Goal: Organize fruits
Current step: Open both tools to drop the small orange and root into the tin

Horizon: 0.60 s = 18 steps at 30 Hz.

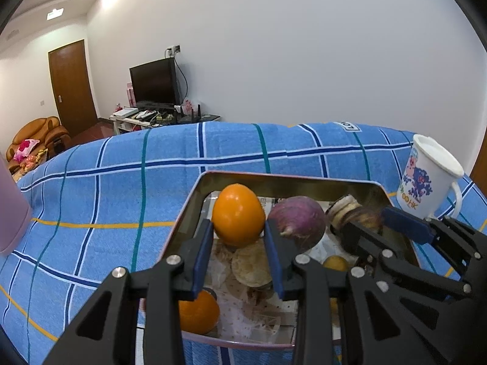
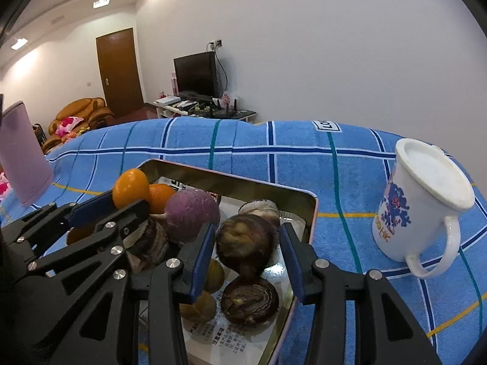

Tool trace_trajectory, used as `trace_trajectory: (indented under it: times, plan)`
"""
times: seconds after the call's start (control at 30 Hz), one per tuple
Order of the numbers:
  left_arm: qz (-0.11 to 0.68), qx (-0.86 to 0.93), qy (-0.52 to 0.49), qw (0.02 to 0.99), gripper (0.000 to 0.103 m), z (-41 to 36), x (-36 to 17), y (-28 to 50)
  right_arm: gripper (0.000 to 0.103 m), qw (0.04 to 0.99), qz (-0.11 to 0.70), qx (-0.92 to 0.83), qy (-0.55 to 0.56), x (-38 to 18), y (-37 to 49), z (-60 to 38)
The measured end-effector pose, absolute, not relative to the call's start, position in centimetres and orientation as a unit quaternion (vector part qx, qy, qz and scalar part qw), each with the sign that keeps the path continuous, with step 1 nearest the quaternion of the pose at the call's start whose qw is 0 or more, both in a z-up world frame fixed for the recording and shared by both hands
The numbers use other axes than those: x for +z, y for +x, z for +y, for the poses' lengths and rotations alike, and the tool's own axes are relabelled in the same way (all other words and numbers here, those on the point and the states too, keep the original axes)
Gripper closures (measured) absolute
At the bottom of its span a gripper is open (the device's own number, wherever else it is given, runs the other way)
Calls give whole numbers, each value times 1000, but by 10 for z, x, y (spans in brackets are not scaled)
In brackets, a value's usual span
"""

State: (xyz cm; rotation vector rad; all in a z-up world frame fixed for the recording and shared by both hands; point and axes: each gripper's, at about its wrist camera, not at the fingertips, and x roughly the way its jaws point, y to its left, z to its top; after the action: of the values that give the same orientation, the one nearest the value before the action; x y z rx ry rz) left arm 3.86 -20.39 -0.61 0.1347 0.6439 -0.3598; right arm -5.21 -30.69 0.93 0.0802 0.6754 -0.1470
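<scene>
A metal tin [image 1: 274, 179] [image 2: 274, 187] sits on the blue checked cloth and holds fruit and pastries. My left gripper [image 1: 238, 231] is shut on an orange fruit [image 1: 238, 214] and holds it above the tin; it also shows in the right wrist view [image 2: 131, 187]. My right gripper [image 2: 247, 238] is shut on a dark brown round piece [image 2: 245, 241] over the tin's right side. A purple round fruit [image 1: 299, 223] [image 2: 191, 214] lies between the two. A second orange [image 1: 197, 313] lies at the tin's near left corner.
A white printed mug [image 1: 426, 179] [image 2: 420, 203] stands right of the tin. A pink cylinder [image 1: 12, 210] [image 2: 22, 155] stands at the left. Brown swirl pastries [image 2: 249, 301] and a flat round cake [image 1: 251, 266] lie in the tin on paper.
</scene>
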Motion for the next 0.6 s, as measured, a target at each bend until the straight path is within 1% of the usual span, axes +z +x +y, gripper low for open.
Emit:
trace_trajectory:
  times: [0.1,0.17,0.23,0.33,0.4,0.43,0.47,0.5,0.53,0.57,0.6]
  plan:
    - [314,-175,68,931,67,-203,-6,39,55,941,330,-54,50,10,-60,-308]
    - [313,-179,69,930,67,-204,-6,39,50,942,327,-47,57,11,-68,-309]
    - [313,-180,69,930,67,-203,-6,38,46,946,317,-37,64,14,-79,-310]
    - [311,-181,72,930,67,-204,-6,36,37,951,294,-43,88,22,-96,-314]
    - [309,-182,78,930,65,-205,-6,33,37,955,271,-54,109,28,-106,-320]
    - [307,-187,80,930,60,-205,-5,32,37,957,255,-67,124,32,-113,-325]
    - [305,-193,83,929,45,-205,-5,28,37,957,243,-77,136,33,-118,-329]
    - [298,-198,86,930,38,-206,-4,24,37,957,232,-92,151,34,-123,-333]
    - [288,-199,90,932,27,-207,-3,20,37,954,223,-109,166,34,-127,-338]
    - [269,-198,94,938,21,-207,0,12,37,953,216,-120,177,32,-130,-340]
    - [247,-195,96,944,19,-206,4,3,37,953,212,-123,180,33,-131,-341]
